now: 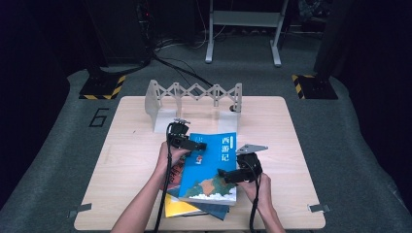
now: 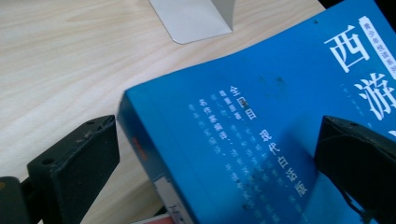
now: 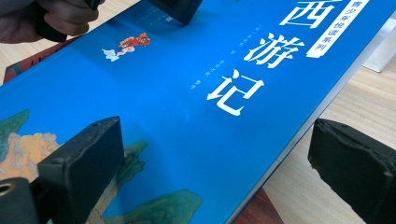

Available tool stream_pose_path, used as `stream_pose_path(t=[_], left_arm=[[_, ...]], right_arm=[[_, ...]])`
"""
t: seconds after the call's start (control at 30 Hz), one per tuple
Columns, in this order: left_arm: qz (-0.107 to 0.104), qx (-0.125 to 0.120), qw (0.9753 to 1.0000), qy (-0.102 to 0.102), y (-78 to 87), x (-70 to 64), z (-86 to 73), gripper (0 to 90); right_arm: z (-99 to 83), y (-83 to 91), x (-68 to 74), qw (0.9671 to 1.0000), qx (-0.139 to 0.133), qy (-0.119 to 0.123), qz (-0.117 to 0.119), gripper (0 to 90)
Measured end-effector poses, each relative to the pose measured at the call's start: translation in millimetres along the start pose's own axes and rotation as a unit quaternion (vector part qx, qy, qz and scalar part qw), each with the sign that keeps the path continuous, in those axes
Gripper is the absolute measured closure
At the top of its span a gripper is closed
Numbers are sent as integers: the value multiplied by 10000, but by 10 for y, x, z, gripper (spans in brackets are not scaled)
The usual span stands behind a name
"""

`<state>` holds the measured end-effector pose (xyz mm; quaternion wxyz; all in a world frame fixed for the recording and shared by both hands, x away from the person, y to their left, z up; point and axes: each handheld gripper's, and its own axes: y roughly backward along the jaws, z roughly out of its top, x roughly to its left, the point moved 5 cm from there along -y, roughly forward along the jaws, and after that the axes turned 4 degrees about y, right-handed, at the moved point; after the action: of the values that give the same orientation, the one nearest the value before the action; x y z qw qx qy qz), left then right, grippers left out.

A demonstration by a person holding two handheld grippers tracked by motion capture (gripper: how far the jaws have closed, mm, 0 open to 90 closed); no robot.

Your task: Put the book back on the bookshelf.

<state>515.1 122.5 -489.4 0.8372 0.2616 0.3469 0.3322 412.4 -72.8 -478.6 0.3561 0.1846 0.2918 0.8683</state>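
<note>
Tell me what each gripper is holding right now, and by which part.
Nothing is clamped. Both the left gripper and right gripper are open, each straddling an edge of the blue book.

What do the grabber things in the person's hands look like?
Both are black. The left gripper and right gripper each have two chunky, blocky black jaws. A black cable trails from each. The right one carries a grey three-cornered plate on top. The forearms are bare, without sleeves.

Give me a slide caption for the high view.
Two hand-held grippers, left gripper and right gripper, straddle opposite edges of a blue book atop a stack.
</note>
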Motion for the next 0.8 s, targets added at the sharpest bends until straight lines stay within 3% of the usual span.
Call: stream_pose_path(t=[0.4, 0.8], left_arm=[[-40, 10, 10000, 57, -14, 22, 1, 0], [-224, 98, 9992, 327, -34, 64, -11, 0]], right_arm=[[2, -5, -2, 9999, 71, -98, 37, 28], [1, -5, 0, 9999, 74, -112, 42, 28]])
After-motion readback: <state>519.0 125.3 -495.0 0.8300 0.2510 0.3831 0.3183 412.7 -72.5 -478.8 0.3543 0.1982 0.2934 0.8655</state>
